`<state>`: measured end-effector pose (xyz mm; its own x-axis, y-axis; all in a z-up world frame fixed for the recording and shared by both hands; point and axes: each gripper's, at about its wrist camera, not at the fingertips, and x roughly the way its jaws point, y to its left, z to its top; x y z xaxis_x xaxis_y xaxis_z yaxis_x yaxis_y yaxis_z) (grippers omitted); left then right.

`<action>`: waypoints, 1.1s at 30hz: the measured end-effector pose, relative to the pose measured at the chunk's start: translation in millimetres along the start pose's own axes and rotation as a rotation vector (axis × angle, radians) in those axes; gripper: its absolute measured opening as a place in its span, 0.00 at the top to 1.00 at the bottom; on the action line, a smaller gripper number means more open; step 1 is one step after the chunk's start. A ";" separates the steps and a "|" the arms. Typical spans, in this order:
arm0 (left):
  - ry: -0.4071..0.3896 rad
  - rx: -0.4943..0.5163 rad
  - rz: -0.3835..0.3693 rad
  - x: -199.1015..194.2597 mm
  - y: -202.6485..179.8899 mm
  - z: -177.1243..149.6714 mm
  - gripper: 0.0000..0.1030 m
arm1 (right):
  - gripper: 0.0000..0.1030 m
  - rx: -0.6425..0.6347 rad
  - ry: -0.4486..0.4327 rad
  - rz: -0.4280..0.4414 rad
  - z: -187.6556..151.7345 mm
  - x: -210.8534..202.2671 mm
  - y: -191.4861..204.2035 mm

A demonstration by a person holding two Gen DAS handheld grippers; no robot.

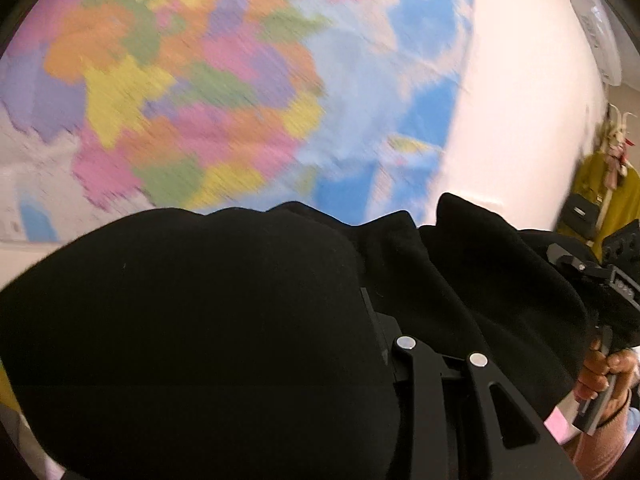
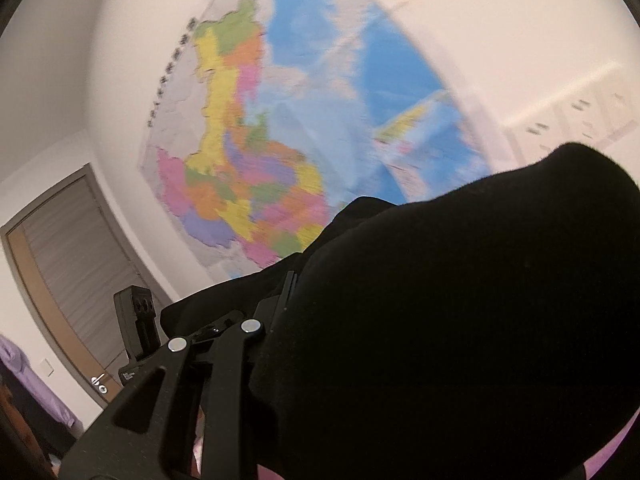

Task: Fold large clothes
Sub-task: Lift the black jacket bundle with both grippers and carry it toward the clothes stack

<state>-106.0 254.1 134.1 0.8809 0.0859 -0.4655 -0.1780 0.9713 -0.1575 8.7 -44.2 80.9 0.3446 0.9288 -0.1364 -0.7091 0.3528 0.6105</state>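
Note:
A large black garment is held up in the air and fills the lower half of both views. My left gripper is shut on the black garment; cloth drapes over its fingers and hides the tips. My right gripper is shut on the same garment, its tips buried in cloth. In the left wrist view the right gripper's body and the hand holding it show at the right edge. In the right wrist view the left gripper's body shows at lower left.
A big coloured wall map hangs on the white wall ahead, also in the right wrist view. A grey door stands at the left. A coat rack with yellow clothing stands at the right. An air conditioner is mounted high.

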 end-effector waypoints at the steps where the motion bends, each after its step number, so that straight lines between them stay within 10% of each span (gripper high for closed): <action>1: -0.018 -0.005 0.027 -4.7 9.4 6.8 0.70 | 0.75 -0.012 0.001 0.015 3.8 8.6 6.2; 28: -0.191 -0.176 0.528 -40.5 261.2 63.7 0.71 | 0.75 -0.166 0.070 0.329 -12.0 288.7 124.7; 33: -0.095 -0.261 0.603 -15.3 324.1 1.1 0.70 | 0.74 -0.143 0.337 0.286 -97.2 342.4 96.1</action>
<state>-176.7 567.8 91.1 0.6264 0.6287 -0.4609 -0.7419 0.6622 -0.1051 -1.3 318.8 17.0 -0.0797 0.9678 -0.2387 -0.8326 0.0671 0.5498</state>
